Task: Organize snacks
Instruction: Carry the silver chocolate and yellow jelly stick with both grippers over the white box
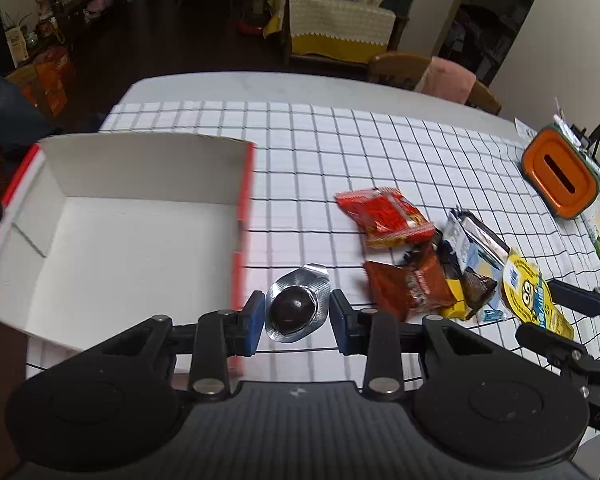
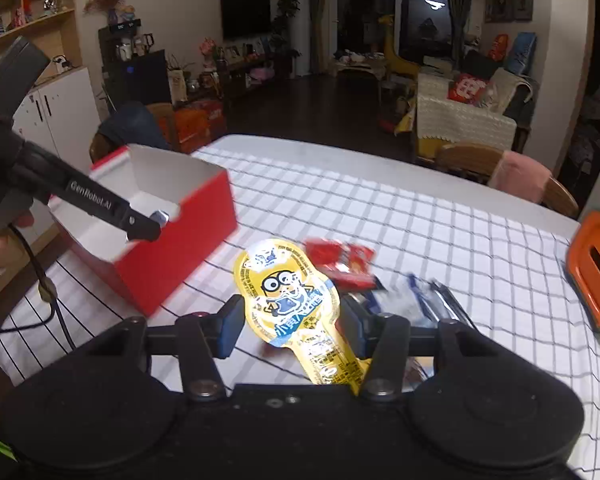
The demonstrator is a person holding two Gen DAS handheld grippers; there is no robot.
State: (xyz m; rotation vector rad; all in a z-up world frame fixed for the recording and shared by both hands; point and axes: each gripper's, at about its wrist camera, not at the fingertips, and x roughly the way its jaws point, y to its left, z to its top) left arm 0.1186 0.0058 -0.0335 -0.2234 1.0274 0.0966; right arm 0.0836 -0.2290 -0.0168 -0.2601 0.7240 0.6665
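Observation:
My left gripper (image 1: pixel 297 312) is shut on a silver foil cup with a dark chocolate dome (image 1: pixel 296 309) and holds it just right of the open red box (image 1: pixel 140 216), above the checked cloth. In the right wrist view the left gripper (image 2: pixel 156 220) hangs over the box (image 2: pixel 172 256). My right gripper (image 2: pixel 292 316) is shut on a yellow cartoon snack pack (image 2: pixel 296 304) and holds it over the table. The pack also shows in the left wrist view (image 1: pixel 532 292). A pile of snacks stays on the cloth: a red packet (image 1: pixel 384 216), a brown packet (image 1: pixel 412 284) and a blue-silver packet (image 1: pixel 472 240).
An orange tissue box (image 1: pixel 560 176) stands at the table's right side, also in the right wrist view (image 2: pixel 596 272). A wooden chair with a pink cushion (image 2: pixel 520 176) stands at the far edge. The box's inside is white, with nothing in it.

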